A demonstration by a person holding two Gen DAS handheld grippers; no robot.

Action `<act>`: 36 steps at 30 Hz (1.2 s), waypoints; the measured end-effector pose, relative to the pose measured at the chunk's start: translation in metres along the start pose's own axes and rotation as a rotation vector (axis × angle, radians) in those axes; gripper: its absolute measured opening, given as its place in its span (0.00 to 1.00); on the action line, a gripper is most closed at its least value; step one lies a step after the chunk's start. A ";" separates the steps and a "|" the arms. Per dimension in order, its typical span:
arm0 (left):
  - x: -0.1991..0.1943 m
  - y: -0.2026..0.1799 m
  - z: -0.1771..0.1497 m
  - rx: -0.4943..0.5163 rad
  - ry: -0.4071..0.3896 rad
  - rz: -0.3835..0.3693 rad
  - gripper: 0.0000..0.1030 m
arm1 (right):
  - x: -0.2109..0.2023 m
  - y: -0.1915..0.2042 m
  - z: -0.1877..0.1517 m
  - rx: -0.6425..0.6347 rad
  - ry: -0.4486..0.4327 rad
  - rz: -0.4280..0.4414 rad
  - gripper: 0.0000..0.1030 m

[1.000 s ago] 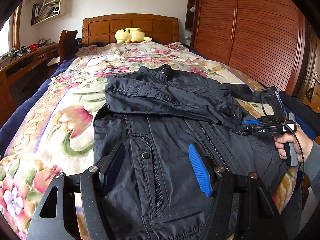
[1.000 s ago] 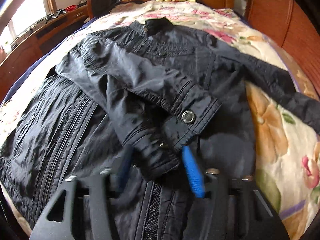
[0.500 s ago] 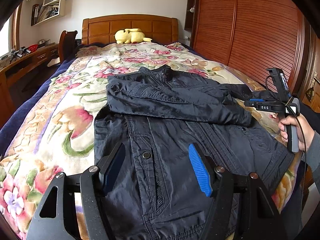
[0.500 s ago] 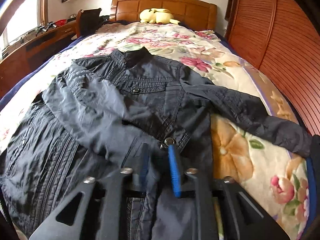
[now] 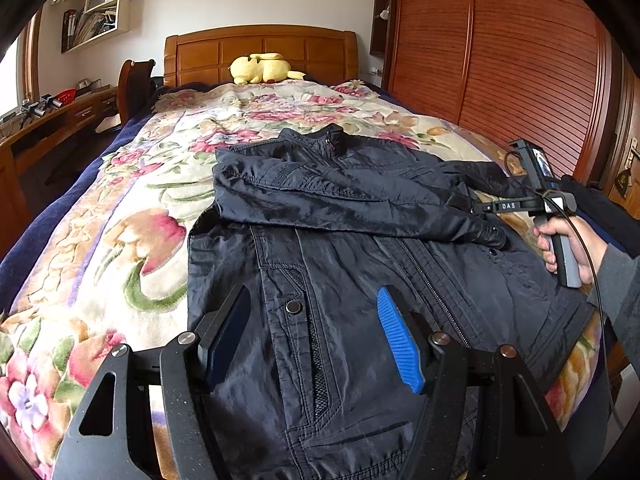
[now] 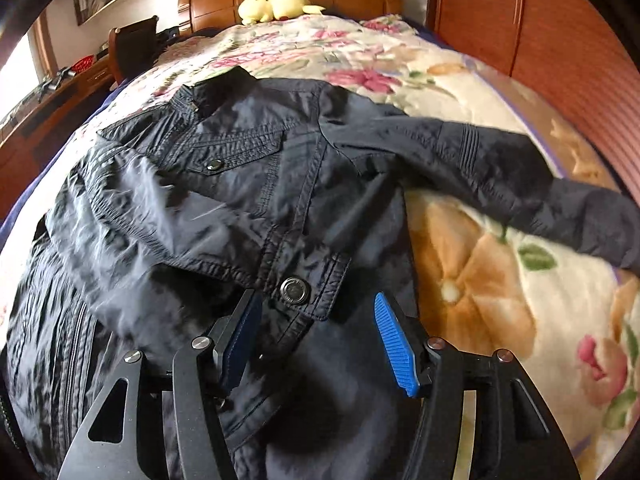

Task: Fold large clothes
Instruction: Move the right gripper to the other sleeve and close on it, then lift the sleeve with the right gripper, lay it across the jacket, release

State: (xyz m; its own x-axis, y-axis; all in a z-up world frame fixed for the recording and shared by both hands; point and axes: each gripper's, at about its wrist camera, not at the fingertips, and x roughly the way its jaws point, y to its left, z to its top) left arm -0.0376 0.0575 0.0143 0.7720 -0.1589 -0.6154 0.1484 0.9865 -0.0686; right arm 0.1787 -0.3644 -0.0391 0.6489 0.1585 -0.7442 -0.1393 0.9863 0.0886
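Jacket (image 5: 360, 240) — dark, large — lies front up on the flowered bedspread (image 5: 120, 240) of the bed, collar toward the wooden headboard (image 5: 260, 52), its hem cut off at the bottom of the left wrist view. One sleeve (image 5: 340, 204) is folded across the chest, the cuff (image 6: 304, 288) with its metal snap lying just ahead of the right hand-held gripper (image 6: 320, 340), whose blue-padded fingers stand apart with the cuff between and beyond them, not pinched. The other sleeve (image 6: 520, 184) stretches out flat toward the wardrobe side of the bed, and its end runs out of the right wrist view, so the cuff there cannot be seen. The left hand-held gripper (image 5: 316, 344) hovers over the lower front of the jacket near a pocket snap, fingers spread wide, holding nothing. The right wrist view is smeared with blur on its left half, so the zip and folds there are hard to read. A yellow plush toy (image 5: 264, 68) lies by the headboard.
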 end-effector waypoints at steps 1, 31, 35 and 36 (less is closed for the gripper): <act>0.001 0.000 0.000 0.002 0.001 0.001 0.65 | 0.003 -0.001 0.002 0.000 0.007 0.007 0.51; 0.012 -0.011 -0.005 0.017 0.028 -0.018 0.65 | -0.063 -0.100 0.041 0.041 -0.102 -0.234 0.62; 0.018 -0.019 -0.007 0.033 0.040 -0.027 0.65 | -0.070 -0.134 0.044 0.064 -0.082 -0.274 0.64; 0.021 -0.021 -0.007 0.039 0.046 -0.028 0.65 | -0.071 -0.144 0.044 0.074 -0.078 -0.280 0.65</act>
State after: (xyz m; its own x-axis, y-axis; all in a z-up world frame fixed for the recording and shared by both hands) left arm -0.0290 0.0332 -0.0030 0.7382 -0.1840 -0.6490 0.1943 0.9793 -0.0567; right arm 0.1855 -0.5152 0.0301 0.7101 -0.1195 -0.6938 0.1058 0.9924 -0.0626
